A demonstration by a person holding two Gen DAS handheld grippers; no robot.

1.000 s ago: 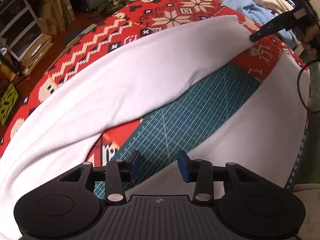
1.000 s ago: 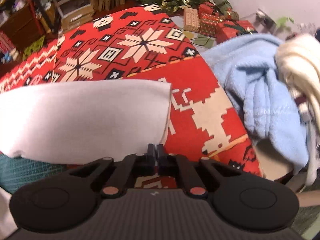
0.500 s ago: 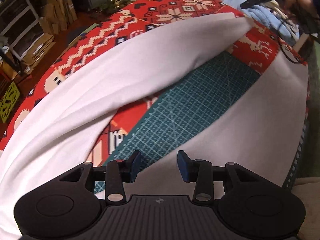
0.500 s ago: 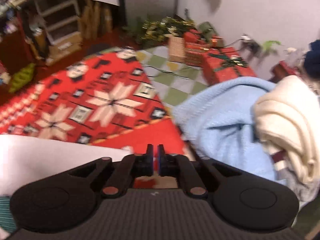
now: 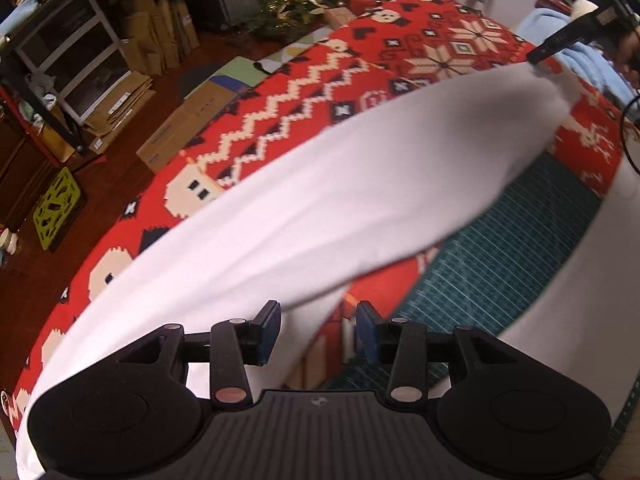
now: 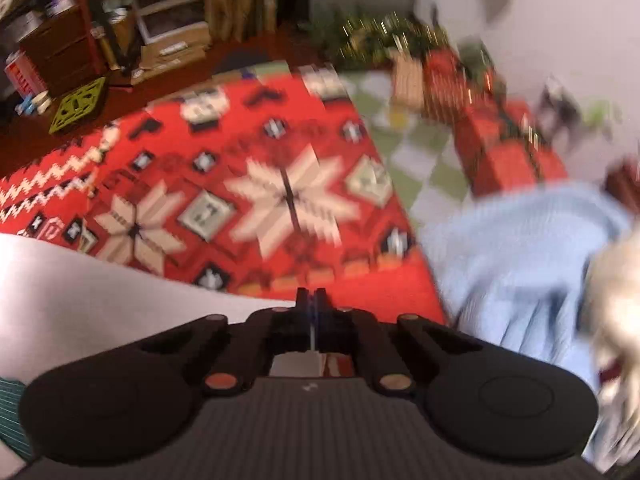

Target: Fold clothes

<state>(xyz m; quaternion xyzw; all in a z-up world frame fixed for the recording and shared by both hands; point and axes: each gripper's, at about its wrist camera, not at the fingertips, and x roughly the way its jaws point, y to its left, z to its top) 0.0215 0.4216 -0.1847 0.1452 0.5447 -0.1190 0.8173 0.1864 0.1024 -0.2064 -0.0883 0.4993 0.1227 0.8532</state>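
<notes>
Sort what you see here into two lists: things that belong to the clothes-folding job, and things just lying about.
Belongs to the job:
white garment
right gripper, fingers shut on the garment's corner
left gripper, fingers open
green cutting mat
red patterned cloth

Lying about:
light blue garment
cardboard boxes
yellow-green crate
tinsel garland

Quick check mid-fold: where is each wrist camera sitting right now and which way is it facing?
Left wrist: behind the open left tongs, looking across the lifted white garment, green cutting mat and red patterned cloth; the right tongs show at far right, at the garment's corner.
Right wrist: behind the shut right tongs, facing the red cloth, a light blue garment and gift boxes; blurred.
Shared: white garment, red cloth, mat, blue garment.
</notes>
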